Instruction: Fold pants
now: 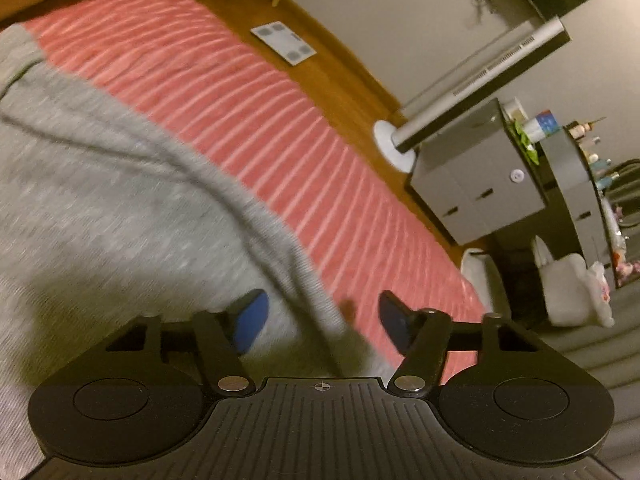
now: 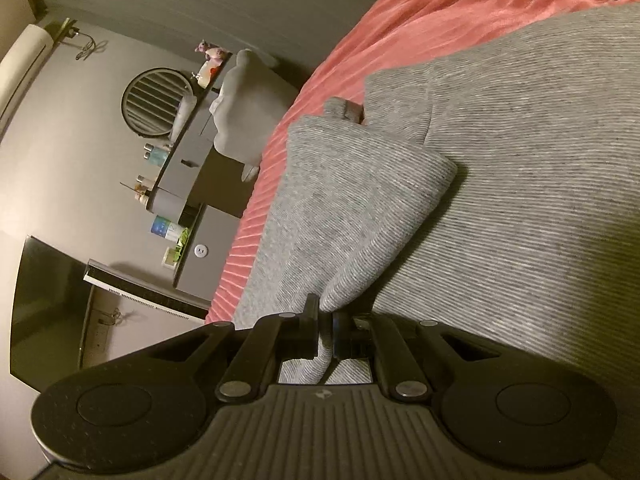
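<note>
Grey knit pants (image 1: 100,184) lie spread on a red striped bedspread (image 1: 256,96). My left gripper (image 1: 320,316) is open, its blue-padded fingers straddling the pants' edge just above the fabric, holding nothing. In the right wrist view the pants (image 2: 520,200) cover the bed, with a lifted fold (image 2: 352,216) running down into my right gripper (image 2: 326,326). The right gripper is shut on that fold of the pants, fabric pinched between the jaws.
The red bedspread (image 2: 420,20) ends at a wooden floor (image 1: 332,68) with a white scale (image 1: 283,43). Grey drawers (image 1: 476,192) with bottles, a round mirror (image 2: 156,102), a dark monitor (image 2: 44,304) and a grey plush (image 2: 248,108) stand beside the bed.
</note>
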Demonstrator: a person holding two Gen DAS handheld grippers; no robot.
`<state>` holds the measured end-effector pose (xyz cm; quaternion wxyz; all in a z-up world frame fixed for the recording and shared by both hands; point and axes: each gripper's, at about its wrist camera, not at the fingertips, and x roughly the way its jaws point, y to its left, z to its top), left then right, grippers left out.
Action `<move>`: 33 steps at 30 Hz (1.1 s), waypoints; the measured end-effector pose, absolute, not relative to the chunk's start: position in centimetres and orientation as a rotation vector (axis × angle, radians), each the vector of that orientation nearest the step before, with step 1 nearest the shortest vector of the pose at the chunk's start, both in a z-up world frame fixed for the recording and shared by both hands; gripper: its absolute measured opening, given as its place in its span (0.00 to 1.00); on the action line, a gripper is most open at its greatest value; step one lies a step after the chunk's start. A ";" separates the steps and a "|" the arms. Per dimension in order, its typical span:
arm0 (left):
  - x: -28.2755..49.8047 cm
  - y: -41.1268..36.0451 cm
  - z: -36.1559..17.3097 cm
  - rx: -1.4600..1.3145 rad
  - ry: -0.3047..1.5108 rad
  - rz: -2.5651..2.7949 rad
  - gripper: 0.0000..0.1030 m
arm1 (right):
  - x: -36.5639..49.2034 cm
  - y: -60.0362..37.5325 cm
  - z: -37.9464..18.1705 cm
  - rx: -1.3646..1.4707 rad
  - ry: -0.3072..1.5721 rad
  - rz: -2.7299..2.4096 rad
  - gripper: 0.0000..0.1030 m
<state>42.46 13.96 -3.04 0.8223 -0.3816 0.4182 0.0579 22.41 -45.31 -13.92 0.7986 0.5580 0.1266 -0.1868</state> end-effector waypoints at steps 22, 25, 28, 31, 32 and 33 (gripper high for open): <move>16.9 16.7 4.7 -0.876 0.664 -0.025 0.07 | 10.8 -44.1 -4.4 1.092 0.089 -0.488 0.04; 13.3 15.8 2.6 -0.827 0.717 0.010 0.07 | 7.9 -45.1 -5.3 1.136 0.096 -0.522 0.05; 10.9 14.6 -0.4 -0.796 0.810 0.080 0.07 | 7.1 -45.7 -6.8 1.153 0.201 -0.591 0.05; 9.9 13.6 -1.3 -0.664 0.843 0.115 0.11 | 7.3 -45.6 -8.3 1.134 0.283 -0.656 0.09; 10.2 13.6 -1.3 -0.649 0.839 0.129 0.23 | 7.2 -45.5 -8.7 1.128 0.296 -0.660 0.10; 10.3 14.2 -1.2 -0.659 0.827 0.146 0.46 | 7.2 -45.5 -9.3 1.129 0.310 -0.655 0.17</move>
